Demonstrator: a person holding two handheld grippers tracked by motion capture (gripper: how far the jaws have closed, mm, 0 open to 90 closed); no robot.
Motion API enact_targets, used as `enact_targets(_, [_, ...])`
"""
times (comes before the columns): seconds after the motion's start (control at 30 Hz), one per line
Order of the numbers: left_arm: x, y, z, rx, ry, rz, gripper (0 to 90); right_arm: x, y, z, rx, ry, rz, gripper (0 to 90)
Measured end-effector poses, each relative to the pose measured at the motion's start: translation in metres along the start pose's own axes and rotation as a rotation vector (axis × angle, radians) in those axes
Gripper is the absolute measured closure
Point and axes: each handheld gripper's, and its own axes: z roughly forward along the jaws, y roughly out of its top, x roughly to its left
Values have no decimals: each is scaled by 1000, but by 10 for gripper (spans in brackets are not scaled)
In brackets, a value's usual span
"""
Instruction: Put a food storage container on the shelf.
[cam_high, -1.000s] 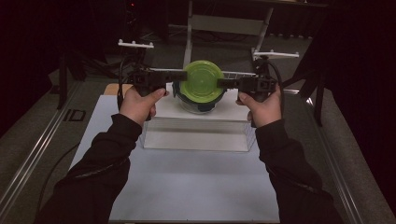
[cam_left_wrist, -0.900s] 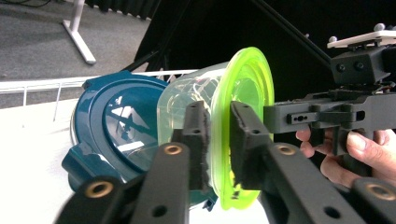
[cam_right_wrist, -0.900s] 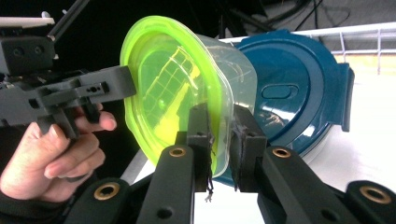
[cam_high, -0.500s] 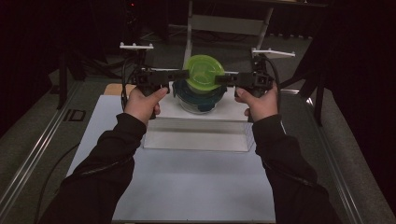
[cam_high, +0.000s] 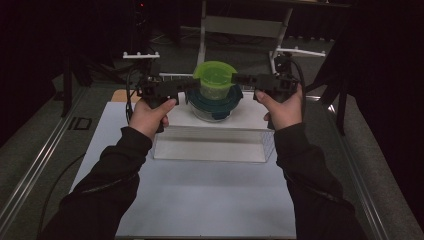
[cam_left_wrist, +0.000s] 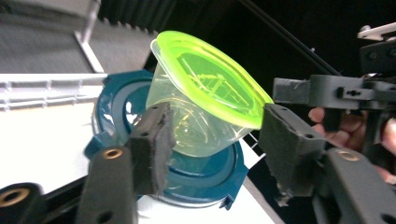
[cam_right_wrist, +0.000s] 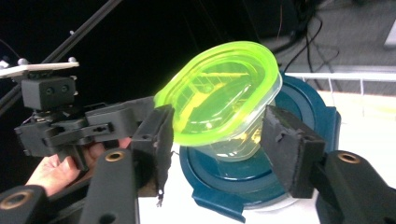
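Observation:
A clear tub with a lime-green lid (cam_high: 215, 75) rests tilted on a round container with a dark blue lid (cam_high: 215, 102) on a white raised platform. My left gripper (cam_high: 191, 86) comes at it from the left and my right gripper (cam_high: 238, 79) from the right. Both sets of jaws have just been opening. In the left gripper view the tub (cam_left_wrist: 205, 93) sits between the pads (cam_left_wrist: 156, 140) of the left gripper (cam_left_wrist: 217, 142), no longer squeezed. In the right gripper view the tub (cam_right_wrist: 219, 98) likewise sits between the spread jaws of the right gripper (cam_right_wrist: 219, 140).
A clear plastic box (cam_high: 215, 145) lies just in front of the platform, between my hands. A white mat (cam_high: 200, 200) covers the near tabletop. A metal stand (cam_high: 245, 25) rises behind. Grey rails (cam_high: 40, 155) run along the table sides.
Both grippers' jaws have spread apart off the green-lidded tub. The tub, earlier tipped with its lid toward the camera, now sits more upright on the blue lid. The hands have barely shifted.

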Motion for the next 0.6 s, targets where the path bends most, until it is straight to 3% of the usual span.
enact_targets(0.1, [-8,-12,-14,-47,-4,124,357,7,-9,-9,-18,6,-45,442])
enact_targets(0.17, [-13,-22,-23,-83,-11,182,279,11,-18,-12,-25,11,-69,463])
enact_targets(0.23, [-16,-33,-30,-111,-2,202,275,12,-27,-11,-10,12,-80,537])
enact_targets(0.3, [-17,-44,-37,-137,-3,211,192,11,-35,-6,12,1,-77,713])
enact_targets(0.37, [-20,-56,-41,-161,49,243,123,9,-41,1,14,-25,-61,875])
enact_targets(0.43, [-22,-68,-44,-175,84,292,4,8,-46,9,42,-20,-56,899])
enact_targets(0.5, [-25,-80,-46,-195,117,319,4,10,-49,18,61,-17,-60,899])
enact_targets(0.6, [-27,-96,-46,-212,130,319,4,12,-50,31,74,-20,-61,899])
